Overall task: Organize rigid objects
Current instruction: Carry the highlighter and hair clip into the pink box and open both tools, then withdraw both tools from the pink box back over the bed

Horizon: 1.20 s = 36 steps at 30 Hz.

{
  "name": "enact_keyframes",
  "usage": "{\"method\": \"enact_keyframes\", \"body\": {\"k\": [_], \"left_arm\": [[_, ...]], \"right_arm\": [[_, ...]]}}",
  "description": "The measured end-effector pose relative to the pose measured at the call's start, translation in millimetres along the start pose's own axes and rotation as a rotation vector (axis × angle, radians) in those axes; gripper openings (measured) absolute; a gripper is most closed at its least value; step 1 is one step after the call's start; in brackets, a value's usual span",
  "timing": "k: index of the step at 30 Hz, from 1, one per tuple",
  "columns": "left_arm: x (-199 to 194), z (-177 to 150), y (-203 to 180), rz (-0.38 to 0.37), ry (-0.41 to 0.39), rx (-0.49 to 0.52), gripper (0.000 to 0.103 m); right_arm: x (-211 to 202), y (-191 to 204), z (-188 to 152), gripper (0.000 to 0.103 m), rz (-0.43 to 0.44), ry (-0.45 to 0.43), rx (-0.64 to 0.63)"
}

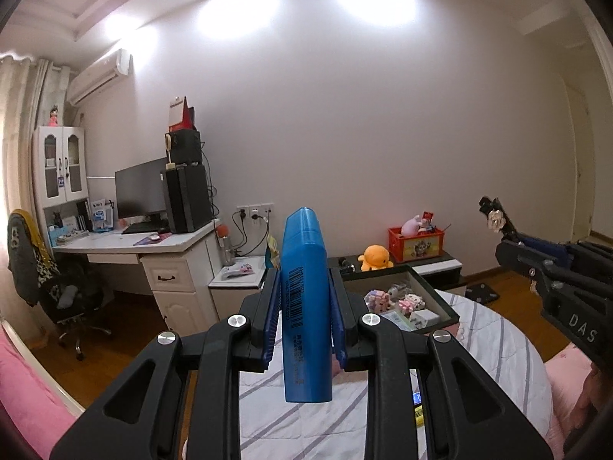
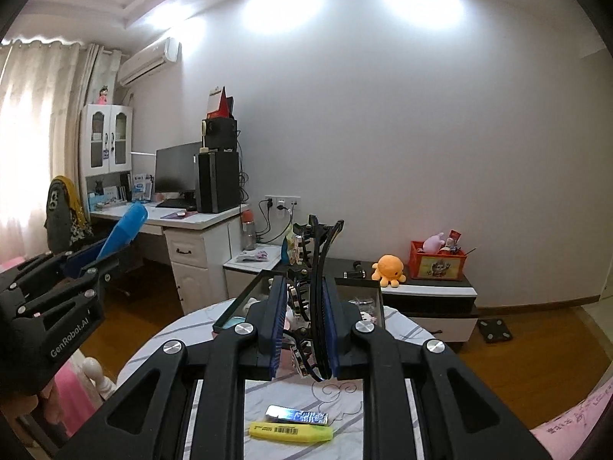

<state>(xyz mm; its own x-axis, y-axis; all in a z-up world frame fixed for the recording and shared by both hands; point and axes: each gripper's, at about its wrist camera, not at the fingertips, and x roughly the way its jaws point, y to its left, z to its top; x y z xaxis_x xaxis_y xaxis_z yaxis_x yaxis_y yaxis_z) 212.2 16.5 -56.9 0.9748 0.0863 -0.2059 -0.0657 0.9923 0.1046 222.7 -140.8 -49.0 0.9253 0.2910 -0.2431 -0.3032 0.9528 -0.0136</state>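
Your left gripper [image 1: 304, 316] is clamped on a blue highlighter [image 1: 304, 299], which stands nearly upright between the pads, raised above the round table [image 1: 498, 341] with the striped cloth. Your right gripper [image 2: 304, 329] is closed on a black hair clip [image 2: 320, 287] with decorated teeth, also held above the table. A yellow highlighter [image 2: 290, 431] and a silver bar [image 2: 298, 416] lie touching at the table's near edge, while the dark-rimmed tray [image 1: 436, 291] of small toys sits at its far edge.
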Motion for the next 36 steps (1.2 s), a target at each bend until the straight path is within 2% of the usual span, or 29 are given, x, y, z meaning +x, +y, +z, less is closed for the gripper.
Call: {"method": "enact_keyframes", "body": {"k": [6,9,16,19,22,28,30,31,32,33,34,36], "left_arm": [[27.5,4.2,-4.6,0.002,0.015,0.023,0.024],[55.2,5.9,-5.9,0.001,0.047,0.032,0.024],[154.5,-5.7,-15.3,-0.079,0.224,0.051,0.024],[197.6,-20.1,-20.6,-0.112,0.318,0.055,0.024],[232.1,-36.8,-23.4,-0.125,0.404,0.061,0.024],[266.4,-60.2,-31.0,-0.138,0.489,0.090,0.024],[270.2,-63.8,-32.3,-0.145,0.502,0.089,0.025],[270.4,-65.0,-32.8,-0.140,0.504,0.091,0.026],[271.7,-64.7,-31.4,-0.138,0.504,0.090,0.032],[271.4,-63.8,-26.9,-0.139,0.502,0.083,0.037],[268.3,-62.3,-23.5,-0.135,0.493,0.065,0.047],[260.0,-57.6,-18.0,-0.133,0.470,0.048,0.062]], "right_arm": [[18.2,-13.0,4.2,0.018,-0.019,0.010,0.005],[42.0,-23.9,6.6,0.018,-0.031,0.036,0.011],[118.1,-54.9,-7.6,0.018,-0.049,0.179,0.030],[157.0,-65.0,-24.5,0.018,-0.026,0.273,0.049],[187.9,-68.0,-44.4,0.018,0.037,0.360,0.079],[225.6,-68.5,-66.1,0.019,0.046,0.457,0.062],[227.2,-68.7,-67.8,0.019,0.050,0.454,0.066],[226.7,-69.1,-67.2,0.019,0.044,0.451,0.062],[227.2,-68.7,-66.3,0.020,0.051,0.455,0.064],[227.1,-68.8,-64.4,0.030,0.049,0.452,0.069],[223.6,-69.5,-63.0,0.049,0.036,0.447,0.071],[218.9,-69.6,-57.7,0.061,0.034,0.428,0.081]]}}
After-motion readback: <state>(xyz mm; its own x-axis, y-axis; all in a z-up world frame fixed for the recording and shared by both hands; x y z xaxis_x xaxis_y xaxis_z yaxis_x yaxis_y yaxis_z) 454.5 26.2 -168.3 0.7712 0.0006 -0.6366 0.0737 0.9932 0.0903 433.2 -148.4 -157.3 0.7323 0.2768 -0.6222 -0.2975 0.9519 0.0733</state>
